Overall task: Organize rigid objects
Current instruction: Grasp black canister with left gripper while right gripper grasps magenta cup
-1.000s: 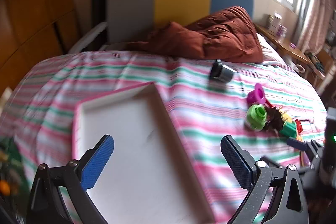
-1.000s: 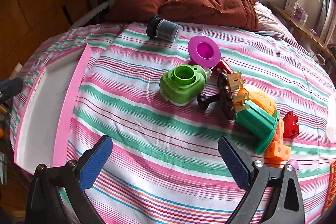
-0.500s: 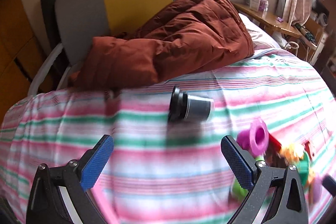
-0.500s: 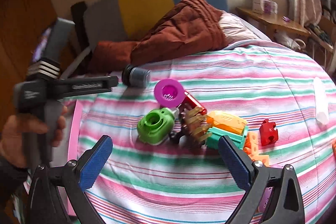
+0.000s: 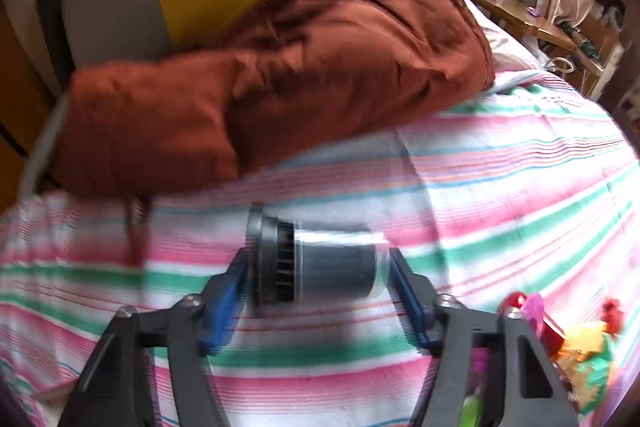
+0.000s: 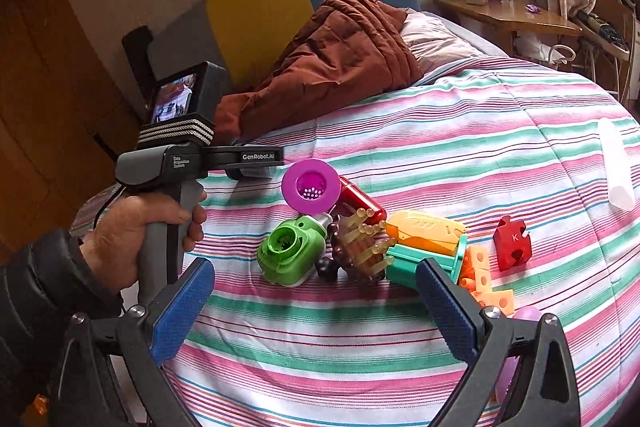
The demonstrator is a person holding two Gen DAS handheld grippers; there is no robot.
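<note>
Now the left gripper (image 5: 316, 267) is closing around a dark grey ribbed cylindrical canister (image 5: 316, 261) lying on its side on the pink-and-green striped bed (image 5: 500, 195), its 2 blue pads (image 5: 230, 291) flanking both ends. Meanwhile the right gripper (image 6: 316, 307) hovers released over a toy pile (image 6: 360, 239).

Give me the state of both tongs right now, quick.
Left tongs: closing around the dark grey ribbed cylinder with a clear cap lying on the striped bedspread; contact unclear through blur.
Right tongs: open, empty.
</note>
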